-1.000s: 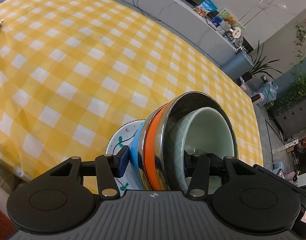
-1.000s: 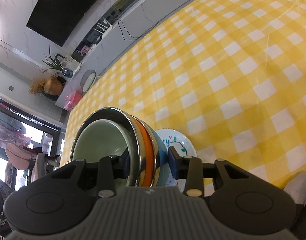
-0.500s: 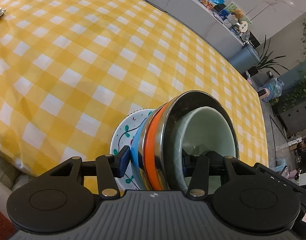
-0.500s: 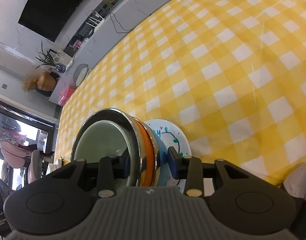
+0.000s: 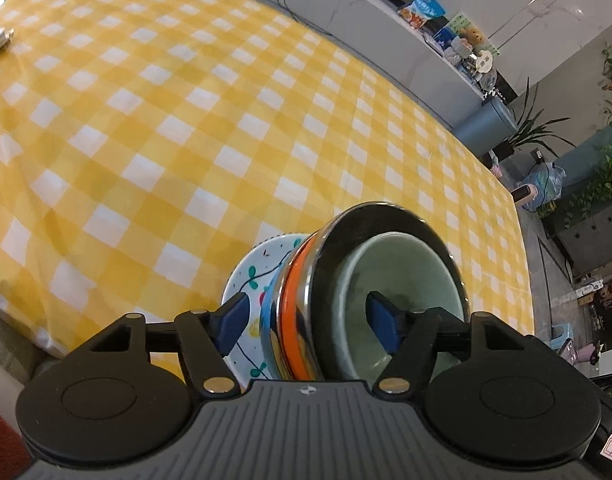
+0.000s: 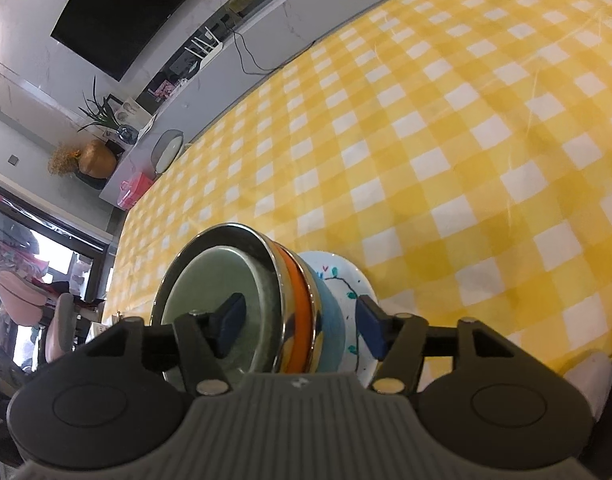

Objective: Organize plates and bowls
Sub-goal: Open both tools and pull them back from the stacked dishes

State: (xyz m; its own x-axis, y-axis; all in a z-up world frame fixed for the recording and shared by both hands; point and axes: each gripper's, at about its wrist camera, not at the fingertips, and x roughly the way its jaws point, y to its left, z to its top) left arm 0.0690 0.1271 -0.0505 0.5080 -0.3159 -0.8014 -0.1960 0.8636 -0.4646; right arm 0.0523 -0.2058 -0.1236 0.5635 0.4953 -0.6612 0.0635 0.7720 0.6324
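Since the earlier frames both grippers' fingers have spread wider around the stack of dishes (image 5: 346, 300), which has settled with the floral plate (image 5: 246, 280) at its base on the yellow checked tablecloth (image 5: 186, 120) near the table's near edge. The stack sits between the fingers of the left gripper (image 5: 312, 316), with one pad beside the plate and the other inside the pale green bowl (image 5: 398, 280), neither clearly pressing. The right gripper (image 6: 300, 322) likewise straddles the stack, jaws parted, gripping nothing, one finger in the green bowl, the other by the plate.
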